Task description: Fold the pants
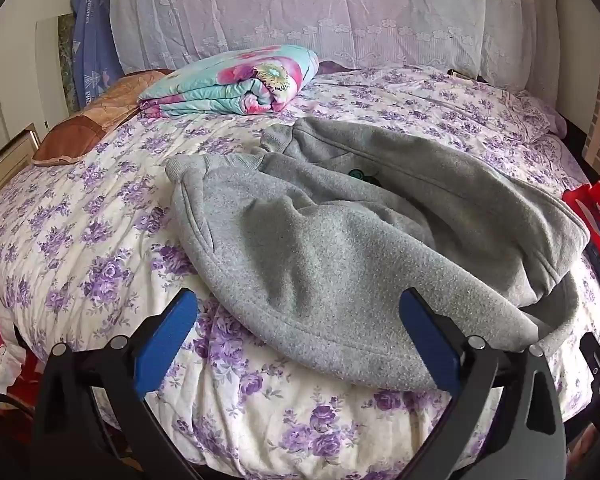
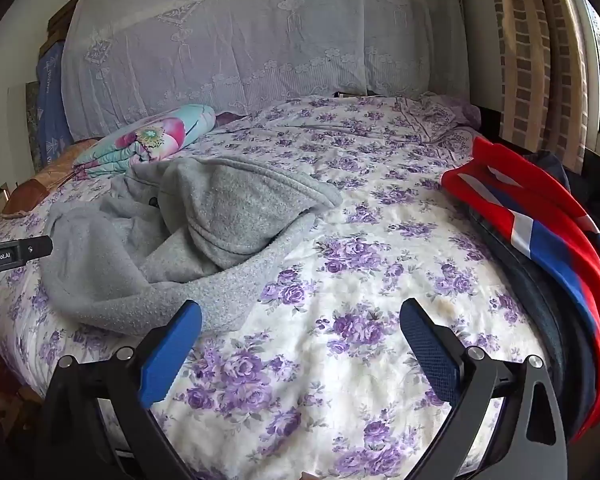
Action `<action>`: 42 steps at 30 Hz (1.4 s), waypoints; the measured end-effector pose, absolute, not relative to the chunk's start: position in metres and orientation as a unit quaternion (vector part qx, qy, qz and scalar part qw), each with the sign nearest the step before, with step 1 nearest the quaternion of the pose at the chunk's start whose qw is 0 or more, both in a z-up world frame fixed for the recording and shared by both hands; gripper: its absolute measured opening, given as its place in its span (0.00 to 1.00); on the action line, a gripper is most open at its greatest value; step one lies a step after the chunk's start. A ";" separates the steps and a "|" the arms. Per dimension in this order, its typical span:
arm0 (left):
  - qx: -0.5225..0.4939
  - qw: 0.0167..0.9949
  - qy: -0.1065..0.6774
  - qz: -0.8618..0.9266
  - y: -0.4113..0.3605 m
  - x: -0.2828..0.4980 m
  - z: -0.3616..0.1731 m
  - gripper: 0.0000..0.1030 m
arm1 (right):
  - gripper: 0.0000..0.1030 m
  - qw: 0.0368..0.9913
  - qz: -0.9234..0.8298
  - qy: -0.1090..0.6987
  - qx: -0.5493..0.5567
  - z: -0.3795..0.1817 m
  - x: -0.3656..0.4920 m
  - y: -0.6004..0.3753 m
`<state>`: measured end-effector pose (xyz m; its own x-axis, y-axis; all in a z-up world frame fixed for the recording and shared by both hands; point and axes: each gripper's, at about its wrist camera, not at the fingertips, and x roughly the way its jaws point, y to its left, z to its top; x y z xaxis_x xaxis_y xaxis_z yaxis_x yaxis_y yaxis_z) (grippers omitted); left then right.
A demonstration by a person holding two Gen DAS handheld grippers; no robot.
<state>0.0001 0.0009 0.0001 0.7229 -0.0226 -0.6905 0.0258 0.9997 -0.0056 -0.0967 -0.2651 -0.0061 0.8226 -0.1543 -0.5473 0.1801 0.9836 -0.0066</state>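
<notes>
Left gripper (image 1: 298, 334): our nearest thing; its blue pads (image 1: 168, 344) stand wide apart and hold nothing, one over the bedspread and one over the near hem of the fleece. We judge it hovers there to straddle that edge before a pinch.

Right gripper (image 2: 300, 340): also spread wide and empty, above bare bedspread just beside the tip of the garment, so it is poised near the cloth, not on it.

Pants (image 1: 340, 240): grey fleece, lying in a loose rumpled heap across the middle of the bed, ribbed band toward the far side, folds overlapping one another. In the right wrist view the pants (image 2: 204, 232) sit to the left, one limp end trailing toward us.

Bed (image 2: 380, 280): white quilt with purple flowers; soft, so we expect the fleece to drag and bunch if pulled flat along it.

Task stage: we judge nothing is folded yet; the heap likely needs spreading flat first.

Quilt roll (image 1: 236, 88): turquoise and pink, folded at the head of the bed, well apart from the pants.

Red and blue garment (image 2: 540, 232): piled at the right edge of the bed, apart from the grey fleece.

Risk: a pinch may catch several layers at once, since the edges overlap.
</notes>
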 end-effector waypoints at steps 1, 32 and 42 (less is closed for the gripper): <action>0.002 0.928 0.373 -0.014 0.001 0.000 0.000 0.95 | 0.97 0.953 -0.086 0.288 0.021 -0.006 -0.096 -0.265; 0.009 0.927 0.375 -0.008 0.004 0.002 -0.004 0.96 | 0.97 0.956 -0.087 0.281 0.023 -0.005 -0.098 -0.263; 0.009 0.927 0.374 -0.007 0.004 0.002 -0.004 0.96 | 0.97 0.956 -0.087 0.280 0.022 -0.004 -0.099 -0.263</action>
<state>0.0016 0.0040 -0.0041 0.7199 -0.0062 -0.6941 0.0204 0.9997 0.0122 -0.0986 -0.2627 -0.0040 0.8282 -0.1537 -0.5390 0.1781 0.9840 -0.0069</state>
